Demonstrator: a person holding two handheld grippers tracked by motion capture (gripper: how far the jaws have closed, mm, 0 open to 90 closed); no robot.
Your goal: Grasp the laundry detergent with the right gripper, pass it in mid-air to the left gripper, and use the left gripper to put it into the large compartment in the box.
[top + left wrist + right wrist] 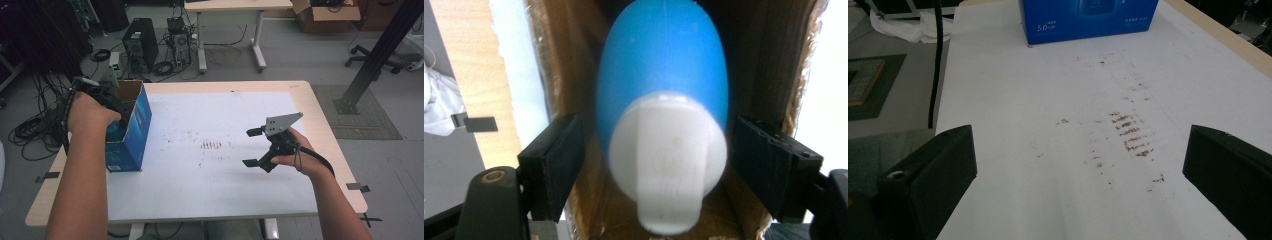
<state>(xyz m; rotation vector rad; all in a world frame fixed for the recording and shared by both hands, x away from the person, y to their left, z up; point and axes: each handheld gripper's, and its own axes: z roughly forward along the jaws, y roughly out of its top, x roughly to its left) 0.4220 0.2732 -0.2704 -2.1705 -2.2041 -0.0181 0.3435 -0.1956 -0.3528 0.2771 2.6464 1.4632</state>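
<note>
Left gripper (656, 150) down in the open top of the blue box (131, 131) at the table's (300, 100) left edge, jaws wide, either side of a blue bottle (663, 80) with a white cap (667, 160), not touching it. Right gripper (254, 148) above the stained white sheet (1088, 125), jaws wide, empty.

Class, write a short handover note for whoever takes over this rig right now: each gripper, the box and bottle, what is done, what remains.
Left hand-held gripper: open, jaws either side of the blue plastic bottle with a white cap, inside the open blue cardboard box at the table's left.
Right hand-held gripper: open, empty, over the stained white table sheet.
Done: left gripper lined up on the bottle.
Left, probably: close on it and lift it out.
</note>
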